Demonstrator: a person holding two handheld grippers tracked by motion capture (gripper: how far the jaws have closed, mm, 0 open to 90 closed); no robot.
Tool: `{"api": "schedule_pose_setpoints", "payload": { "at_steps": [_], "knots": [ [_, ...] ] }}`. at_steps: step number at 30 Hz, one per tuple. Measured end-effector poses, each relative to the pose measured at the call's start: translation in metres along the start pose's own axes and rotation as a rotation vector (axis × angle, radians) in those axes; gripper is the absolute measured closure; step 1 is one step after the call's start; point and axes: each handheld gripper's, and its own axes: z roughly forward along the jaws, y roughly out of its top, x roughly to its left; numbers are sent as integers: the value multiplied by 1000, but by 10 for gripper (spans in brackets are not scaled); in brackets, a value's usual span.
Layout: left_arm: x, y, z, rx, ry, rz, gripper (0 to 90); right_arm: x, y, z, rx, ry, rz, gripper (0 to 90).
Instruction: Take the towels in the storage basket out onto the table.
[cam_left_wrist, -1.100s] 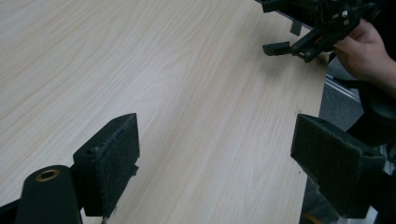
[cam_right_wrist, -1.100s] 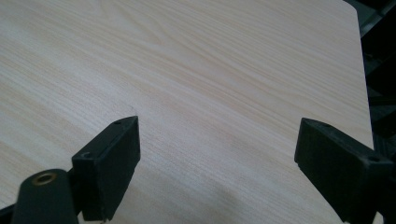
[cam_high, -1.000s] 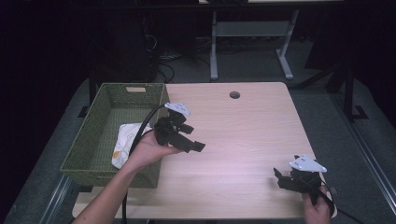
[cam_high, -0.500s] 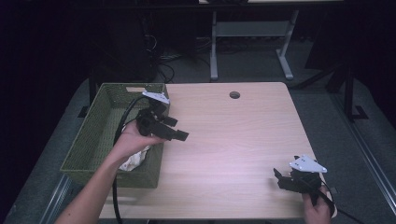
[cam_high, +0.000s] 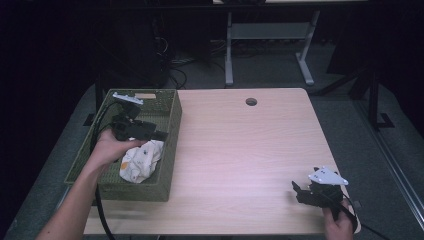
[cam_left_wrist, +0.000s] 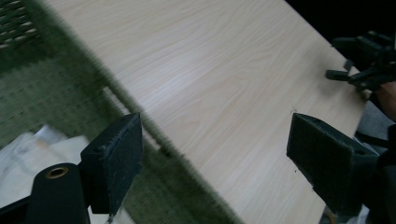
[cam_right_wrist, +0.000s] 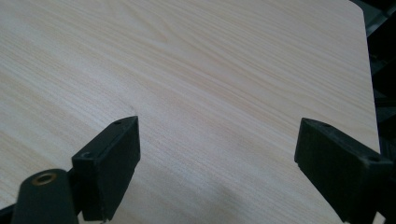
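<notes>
A person's left gripper (cam_high: 150, 131) hangs over the green woven basket (cam_high: 167, 150) at the left edge of the wooden table (cam_high: 240, 150), its jaws spread wide with nothing between them, though they have just been closing slightly; the crumpled white patterned cloth (cam_high: 141, 159) lies inside the basket, just below and beside the jaws, apparently the item about to be picked up. In the left gripper view the cloth (cam_left_wrist: 32, 154) sits low at the corner, off the centre line of the jaws, so a closing grip could miss it or catch only a loose fold that slips free on lifting. The jaws also hover close to the basket's table-side wall, and a low reach could snag the weave or drag the basket. The right gripper (cam_high: 302, 192) rests well apart from the basket, at the table's near right corner, jaws likewise wide and empty over bare wood. Count: one basket, one cloth, one table, two grippers.
</notes>
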Motion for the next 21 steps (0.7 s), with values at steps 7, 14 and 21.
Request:
{"api": "schedule_pose_setpoints", "payload": {
  "at_steps": [7,14,21],
  "knots": [
    [21,-14,-3,35,91,-44,181,0,-1,0,1,3,2,139],
    [49,-33,3,101,183,-121,203,-1,-1,0,3,6,0,139],
    [63,-43,13,199,257,-154,235,-1,-1,-2,1,8,3,139]
  ]
}}
